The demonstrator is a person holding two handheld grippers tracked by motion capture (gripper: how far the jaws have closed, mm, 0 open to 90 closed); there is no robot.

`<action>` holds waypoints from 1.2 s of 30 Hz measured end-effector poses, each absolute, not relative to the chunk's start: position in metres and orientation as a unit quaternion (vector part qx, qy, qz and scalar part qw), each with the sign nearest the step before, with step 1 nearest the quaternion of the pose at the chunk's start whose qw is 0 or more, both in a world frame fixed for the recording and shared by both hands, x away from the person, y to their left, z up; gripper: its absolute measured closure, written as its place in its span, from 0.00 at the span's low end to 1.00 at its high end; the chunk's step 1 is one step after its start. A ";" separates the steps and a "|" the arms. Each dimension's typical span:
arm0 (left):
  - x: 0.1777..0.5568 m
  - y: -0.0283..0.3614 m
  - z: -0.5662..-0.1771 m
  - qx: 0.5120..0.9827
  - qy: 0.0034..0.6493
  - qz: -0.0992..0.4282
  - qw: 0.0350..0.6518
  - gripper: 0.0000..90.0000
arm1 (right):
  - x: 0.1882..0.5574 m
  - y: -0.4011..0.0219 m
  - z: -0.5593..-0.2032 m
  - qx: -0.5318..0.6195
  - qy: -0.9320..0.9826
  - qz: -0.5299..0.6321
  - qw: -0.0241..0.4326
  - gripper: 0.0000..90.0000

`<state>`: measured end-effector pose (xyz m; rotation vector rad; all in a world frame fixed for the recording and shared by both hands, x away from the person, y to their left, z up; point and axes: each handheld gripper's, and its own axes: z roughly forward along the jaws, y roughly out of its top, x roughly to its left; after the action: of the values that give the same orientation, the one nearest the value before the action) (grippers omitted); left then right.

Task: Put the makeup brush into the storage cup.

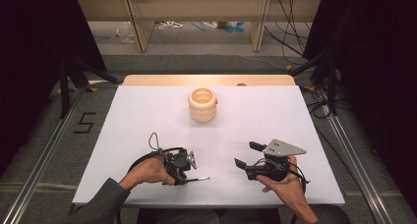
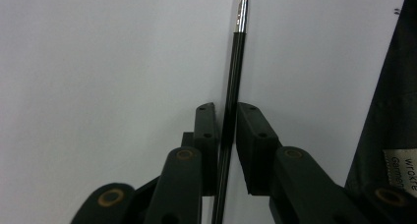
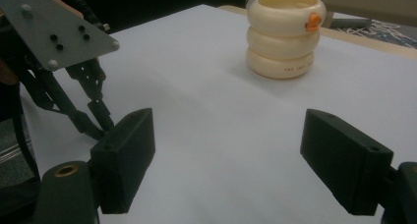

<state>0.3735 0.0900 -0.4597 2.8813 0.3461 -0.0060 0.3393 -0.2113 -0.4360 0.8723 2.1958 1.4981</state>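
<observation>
From the high view I see a white worktop (image 1: 147,116) with a cream ribbed cup (image 1: 202,104) standing upright on its far half. I take this cup as my landmark. The left gripper (image 1: 189,171) is on the near side of the cup, a little to the left of it and well apart from it, held low over the worktop by the person's left hand (image 1: 150,171). A thin black pen (image 1: 197,179) sticks out of this gripper toward the right, with its tip lying on the white surface. The right gripper (image 1: 245,155) is also nearer to the person than the cup, to the right of it and well apart, held in the right hand (image 1: 282,181). Its two jaws are clearly spread and nothing is between them.

In the left gripper view, the pen (image 2: 235,76) runs straight up between the two black pads (image 2: 206,130). The pads are pressing on it from both sides, so the left gripper is clamped on the pen. The silver tip of the pen points away from the gripper over the worktop (image 2: 98,62).

In the right gripper view, the jaws stand wide apart with bare worktop (image 3: 221,135) between them. The cup (image 3: 285,35) stands beyond them, a small orange mark on its upper ring. The left gripper (image 3: 96,123) is on the left side, well apart from the cup.
</observation>
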 end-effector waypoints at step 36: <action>0.380 0.096 -0.443 0.965 0.155 0.041 0.207 0.94 | 0.338 -0.213 -0.435 0.313 0.776 0.521 0.168 0.24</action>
<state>0.3795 0.0957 -0.4427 2.6883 0.4303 0.1129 0.3385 -0.2130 -0.4348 0.8906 2.2072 1.4834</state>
